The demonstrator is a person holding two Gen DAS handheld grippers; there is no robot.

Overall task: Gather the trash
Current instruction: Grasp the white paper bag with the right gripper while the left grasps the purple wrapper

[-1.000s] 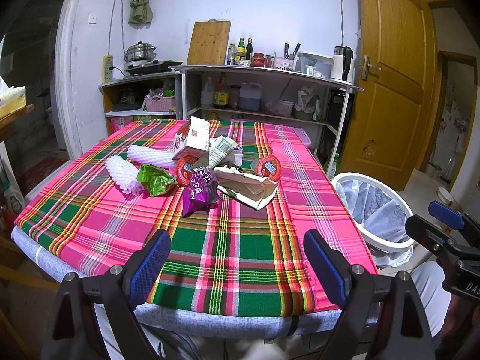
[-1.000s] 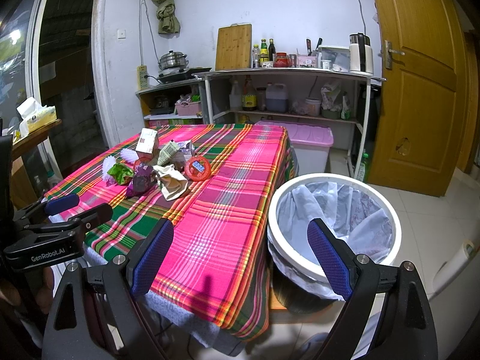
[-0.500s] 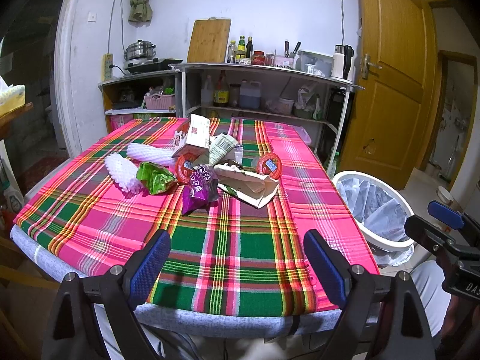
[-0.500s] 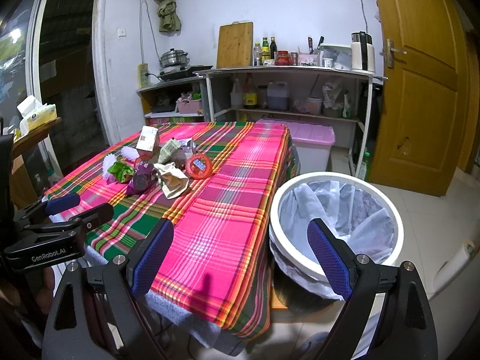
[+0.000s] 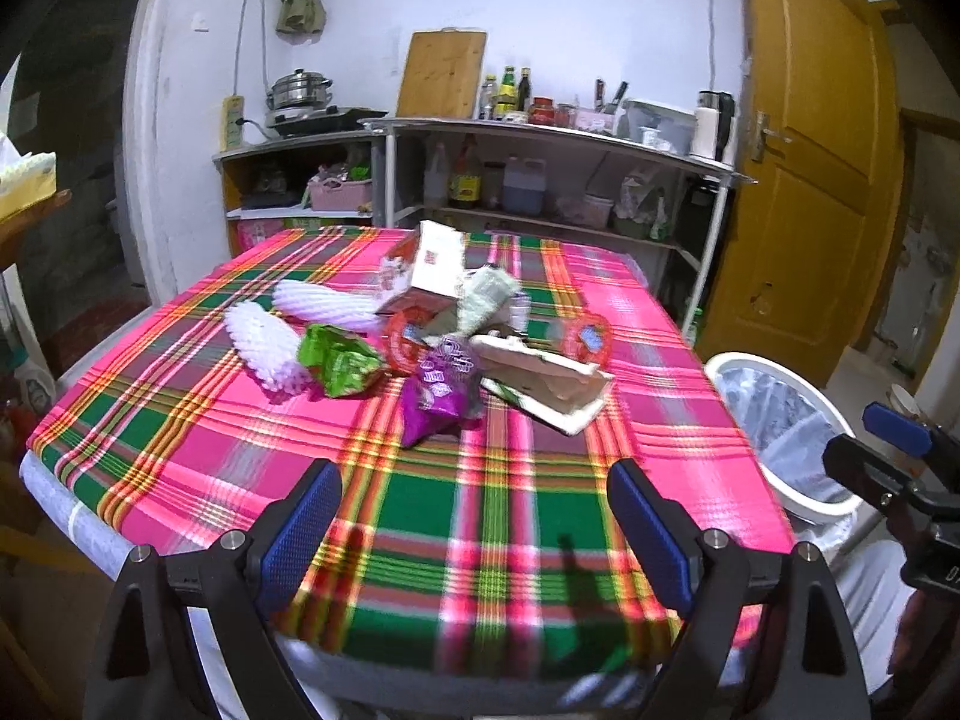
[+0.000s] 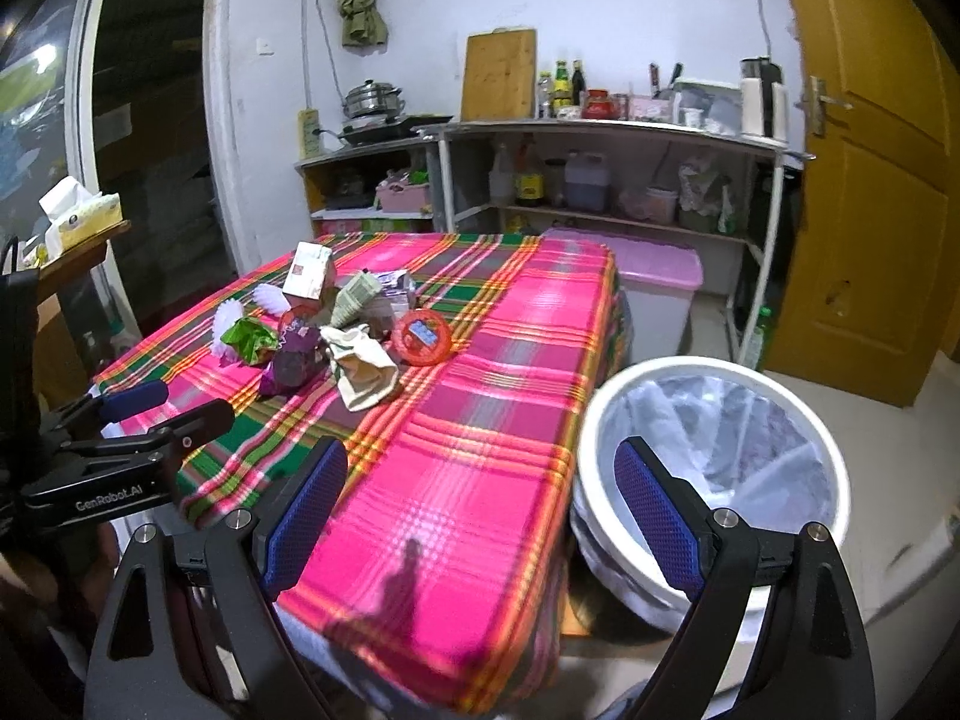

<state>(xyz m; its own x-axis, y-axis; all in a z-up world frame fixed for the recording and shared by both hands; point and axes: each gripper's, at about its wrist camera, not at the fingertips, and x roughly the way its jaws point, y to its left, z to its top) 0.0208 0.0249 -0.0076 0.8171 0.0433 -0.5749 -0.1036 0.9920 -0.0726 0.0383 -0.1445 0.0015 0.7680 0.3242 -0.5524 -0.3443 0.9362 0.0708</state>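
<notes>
Left wrist: trash pile beyond gripper.

Woven cloth tablecloth, glossy wrappers

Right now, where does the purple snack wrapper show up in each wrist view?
Left wrist: purple snack wrapper sits centre frame, nearest piece of the trash pile.
Right wrist: purple snack wrapper lies left of centre, beside the green wrapper.
Shared landmark: the white bin beside the table.
</notes>
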